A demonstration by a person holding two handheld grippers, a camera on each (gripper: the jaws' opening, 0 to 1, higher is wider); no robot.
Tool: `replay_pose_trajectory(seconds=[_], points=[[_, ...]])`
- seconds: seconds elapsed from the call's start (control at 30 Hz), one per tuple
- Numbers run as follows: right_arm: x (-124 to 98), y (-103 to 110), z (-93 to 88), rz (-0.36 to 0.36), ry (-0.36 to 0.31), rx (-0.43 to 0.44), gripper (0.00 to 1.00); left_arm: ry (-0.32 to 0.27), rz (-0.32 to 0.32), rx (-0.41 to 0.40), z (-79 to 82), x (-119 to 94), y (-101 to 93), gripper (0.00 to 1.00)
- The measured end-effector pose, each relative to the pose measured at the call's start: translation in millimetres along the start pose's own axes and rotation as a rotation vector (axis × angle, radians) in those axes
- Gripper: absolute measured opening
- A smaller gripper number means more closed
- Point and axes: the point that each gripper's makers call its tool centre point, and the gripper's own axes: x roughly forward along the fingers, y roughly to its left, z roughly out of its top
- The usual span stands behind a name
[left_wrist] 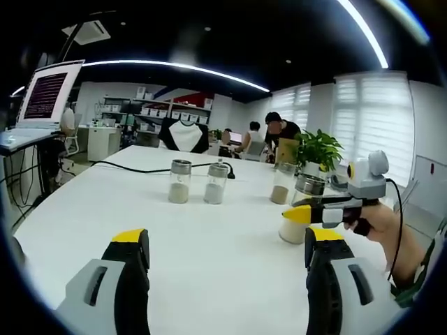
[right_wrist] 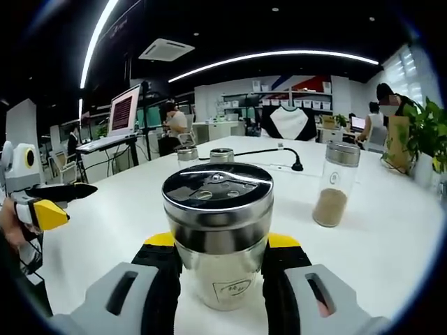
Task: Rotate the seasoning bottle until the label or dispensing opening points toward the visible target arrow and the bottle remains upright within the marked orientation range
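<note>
Currently we grip upright seasoning bottle [right_wrist: 217, 234] in right gripper [right_wrist: 217, 279] jaws on worktop [right_wrist: 377, 244]; left gripper [left_wrist: 227, 276] jaws open; rotation unjudgeable, no arrow seen.

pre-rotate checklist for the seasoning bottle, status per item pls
1. Bottle between right gripper fingers: ok. The seasoning bottle sits between both fingers.
2. Firm contact on the glass: cannot tell; the fingers flank it closely but actual contact isn't clear.
3. Bottle upright: ok, standing on the white table with its metal cap level.
4. Target arrow visible: not ok, no arrow or marking visible on the table.
5. Left gripper out of the way: ok, open and off to the side.
6. Neighbouring bottle clear of the turn: ok, it stands apart.
</note>
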Motion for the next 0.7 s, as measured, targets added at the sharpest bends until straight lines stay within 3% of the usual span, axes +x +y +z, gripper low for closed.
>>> replay_pose_trajectory(seconds=[0.13,0.7], points=[[-0.9,-2.0,-0.5,-0.030,0.002,0.009,0.43,0.000,0.001,-0.001,-0.3,-0.1,-0.9,0.97],[-3.9,-4.4,-1.5,-0.027,0.007,0.007,0.44,-0.003,0.003,-0.007,-1.8,-2.1,-4.2,0.97]])
